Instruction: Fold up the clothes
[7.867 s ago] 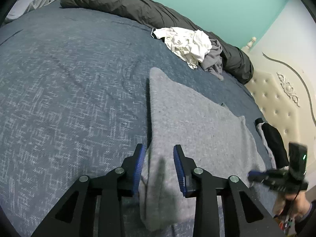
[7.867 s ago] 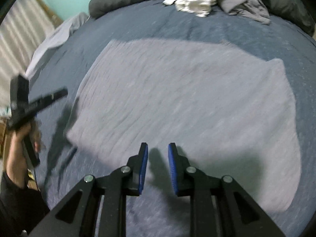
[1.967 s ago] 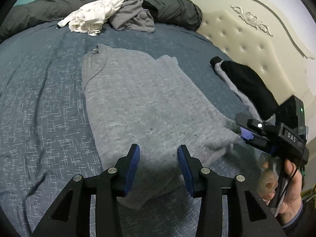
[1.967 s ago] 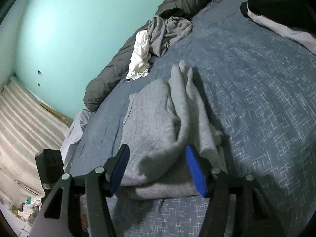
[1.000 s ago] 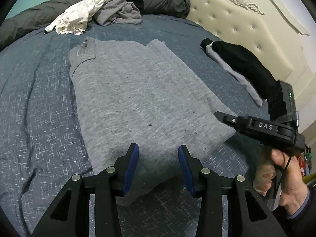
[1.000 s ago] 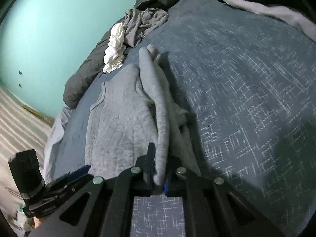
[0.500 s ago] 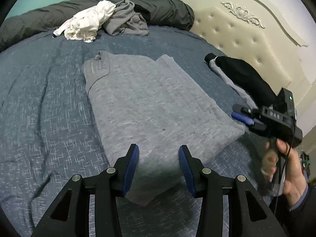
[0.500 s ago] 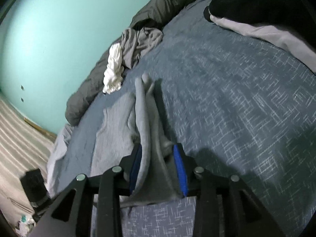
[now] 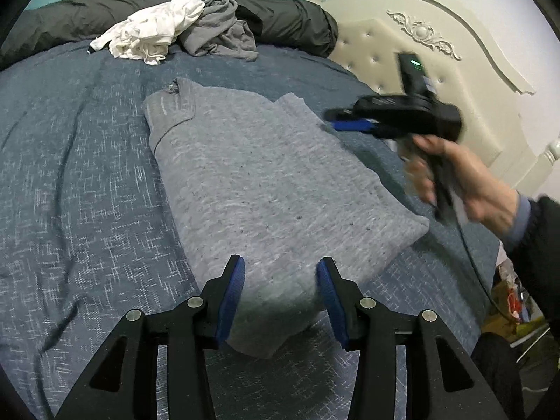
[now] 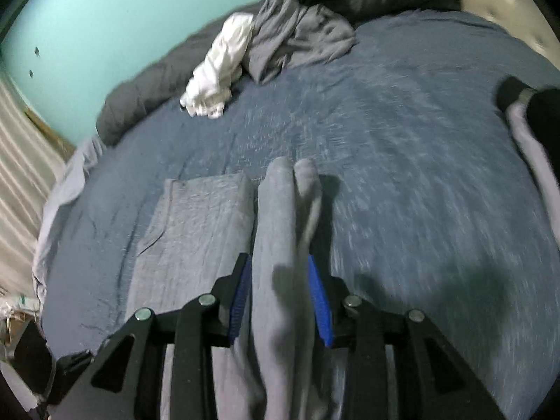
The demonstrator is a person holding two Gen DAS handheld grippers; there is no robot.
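While your left gripper (image 9: 280, 297) hangs spread above the near hem, the grey sweater (image 9: 252, 175) lies half-folded on the bed (image 9: 70, 192), its long axis running away from you. Your right gripper (image 10: 280, 301), half spread, straddles its right edge. No writing is readable.

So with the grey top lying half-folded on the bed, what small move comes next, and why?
Probably close the right hand-held gripper on the raised fold of the grey top between its open fingers. The top lies as a long strip on the bed, and the open left hand-held gripper sits over its near end, so a pinch at both edges would set up the next fold.
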